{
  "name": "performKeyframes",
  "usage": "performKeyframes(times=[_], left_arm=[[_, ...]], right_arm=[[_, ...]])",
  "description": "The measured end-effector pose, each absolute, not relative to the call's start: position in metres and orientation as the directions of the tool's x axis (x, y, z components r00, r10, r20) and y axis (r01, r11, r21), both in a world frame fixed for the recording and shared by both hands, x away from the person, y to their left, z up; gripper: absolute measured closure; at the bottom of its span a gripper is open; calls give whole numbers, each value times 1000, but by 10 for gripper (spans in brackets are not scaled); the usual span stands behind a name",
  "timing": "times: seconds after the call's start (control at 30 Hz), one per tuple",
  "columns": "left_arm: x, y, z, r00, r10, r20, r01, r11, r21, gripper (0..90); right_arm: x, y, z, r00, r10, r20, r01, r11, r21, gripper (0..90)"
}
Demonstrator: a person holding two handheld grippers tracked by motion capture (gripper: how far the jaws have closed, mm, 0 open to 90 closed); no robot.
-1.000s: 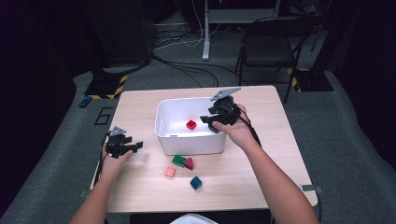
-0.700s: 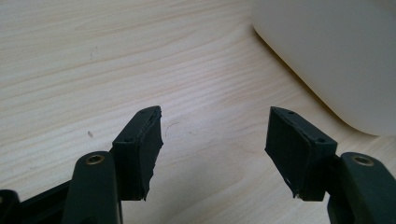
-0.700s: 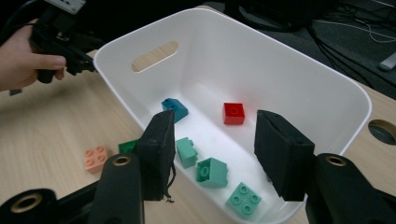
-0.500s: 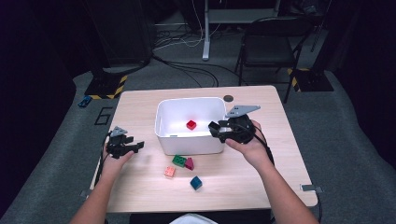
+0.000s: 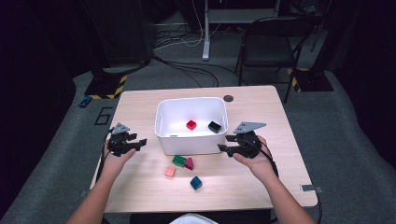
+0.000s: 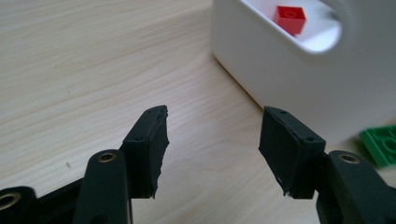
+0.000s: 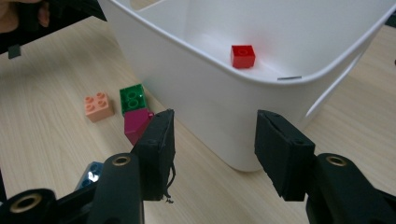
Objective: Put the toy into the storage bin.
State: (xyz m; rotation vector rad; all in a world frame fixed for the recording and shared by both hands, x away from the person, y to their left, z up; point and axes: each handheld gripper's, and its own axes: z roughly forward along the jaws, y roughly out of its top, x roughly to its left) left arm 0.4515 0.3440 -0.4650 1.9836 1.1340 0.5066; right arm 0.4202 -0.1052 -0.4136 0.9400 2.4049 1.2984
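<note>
A white bin (image 5: 191, 140) stands mid-table with a red brick (image 5: 191, 124) and a black brick (image 5: 214, 126) inside. In front of it lie a green brick (image 5: 179, 161), a magenta one (image 5: 189, 164), a peach one (image 5: 169, 171) and a blue one (image 5: 196, 182). My left gripper (image 5: 140, 142) hovers left of the bin; its jaws have just been closing, stand apart and hold nothing (image 6: 212, 140). My right gripper (image 5: 223, 149) sits low at the bin's front right corner, open and empty (image 7: 212, 149), pointing at the bin wall (image 7: 210, 93).
The table's right edge lies beyond my right hand. A dark round spot (image 5: 228, 98) marks the table behind the bin. A chair (image 5: 271, 51) and cables (image 5: 187, 70) are on the floor past the far edge. Bare wood lies around the loose bricks.
My right gripper came away from above the bin's right rim, toward me and down to the bin's front right corner. A black brick now shows in the bin. The left jaws stand narrower.
</note>
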Motion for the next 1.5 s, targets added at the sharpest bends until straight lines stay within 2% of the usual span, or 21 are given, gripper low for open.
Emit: performKeyframes(times=[0.43, 0.6, 1.07, 1.5], left_arm=[[420, 323, -458, 629, 777, 2, 496, -403, 770, 427], [405, 311, -459, 661, 750, -11, 478, -409, 778, 415], [382, 281, -467, 693, 719, -55, 482, -405, 776, 411], [380, 265, -486, 704, 706, -78, 506, -422, 752, 403]], right_arm=[[414, -109, -438, -773, 629, 85, 397, 376, 837, 472], [412, -107, -447, -767, 635, 92, 409, 373, 833, 472], [407, -103, -460, -758, 649, 65, 411, 398, 821, 472], [406, -106, -465, -762, 646, 57, 400, 399, 825, 469]])
